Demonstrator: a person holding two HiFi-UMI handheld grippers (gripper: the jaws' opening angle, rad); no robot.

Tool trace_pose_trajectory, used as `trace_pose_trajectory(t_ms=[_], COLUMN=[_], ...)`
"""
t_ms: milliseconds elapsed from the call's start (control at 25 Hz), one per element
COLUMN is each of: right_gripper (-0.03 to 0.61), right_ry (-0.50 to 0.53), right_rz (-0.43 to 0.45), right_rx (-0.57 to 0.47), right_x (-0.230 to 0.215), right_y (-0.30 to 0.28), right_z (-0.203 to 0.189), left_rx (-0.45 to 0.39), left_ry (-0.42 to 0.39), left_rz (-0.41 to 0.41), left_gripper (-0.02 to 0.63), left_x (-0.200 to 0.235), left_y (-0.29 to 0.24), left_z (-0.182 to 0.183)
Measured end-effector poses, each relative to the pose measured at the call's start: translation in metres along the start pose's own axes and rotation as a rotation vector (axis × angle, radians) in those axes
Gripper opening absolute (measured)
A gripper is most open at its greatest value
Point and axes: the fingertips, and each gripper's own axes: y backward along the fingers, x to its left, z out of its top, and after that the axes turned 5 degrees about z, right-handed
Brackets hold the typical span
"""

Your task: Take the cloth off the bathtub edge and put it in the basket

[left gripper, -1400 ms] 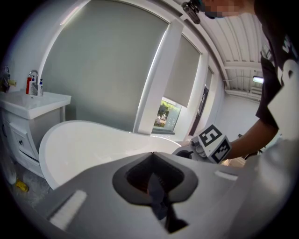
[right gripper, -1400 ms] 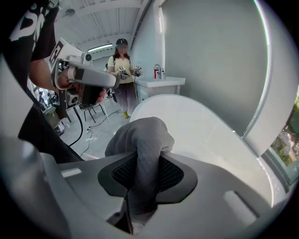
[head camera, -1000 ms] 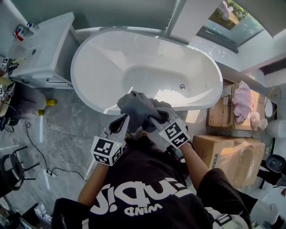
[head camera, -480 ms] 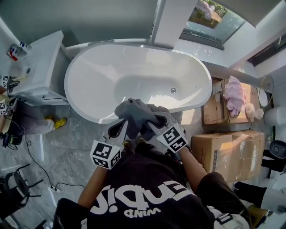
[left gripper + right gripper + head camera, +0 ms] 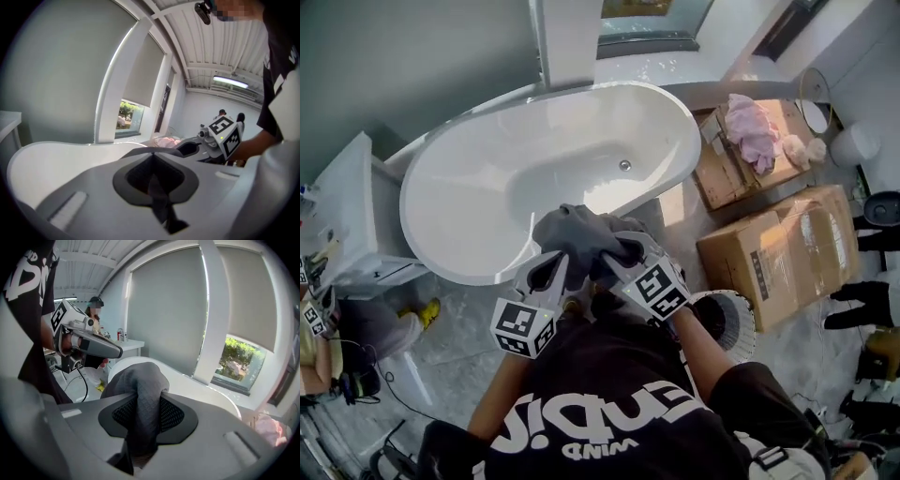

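Cloth [image 5: 579,236] pinched between both grippers.
Basket [image 5: 742,323] lies right of the right gripper [image 5: 617,262]; left gripper [image 5: 555,267] sits farther off.

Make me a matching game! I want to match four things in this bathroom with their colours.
Things:
1. cloth
2. bathtub
3. big cardboard box
4. soft bundle

Colours:
A. pink
B. white
C. grey
D. brown

Right pairs: 1-C, 2-B, 3-D, 4-A.
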Motion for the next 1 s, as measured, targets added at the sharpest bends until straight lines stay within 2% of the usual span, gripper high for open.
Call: trace_pose_trajectory(t_ms=[400,560,1000], right_gripper=[0.109,0.109,0.109], right_ry=[-0.256,-0.342,-0.55], right_rz=[-0.356,-0.495,-0.835], right_rx=[-0.008,-0.01,-0.011], right_x=[-0.007,-0.003,0.014], right_y=[0.104,0.153,0.295], right_z=[-0.062,-0.088,-0.167], left_rx=[0.083,0.113,0.194], left_ry=[-0.142,-0.181,-0.317], left_rz=[-0.403,-0.532,-0.911], left_gripper=[-0.003,-0.003,-0.003], left_x=[-0.111,-0.153,-0.316], left_y=[-0.042,-0.058,-0.078], left_z=[-0.008,-0.011,-0.03])
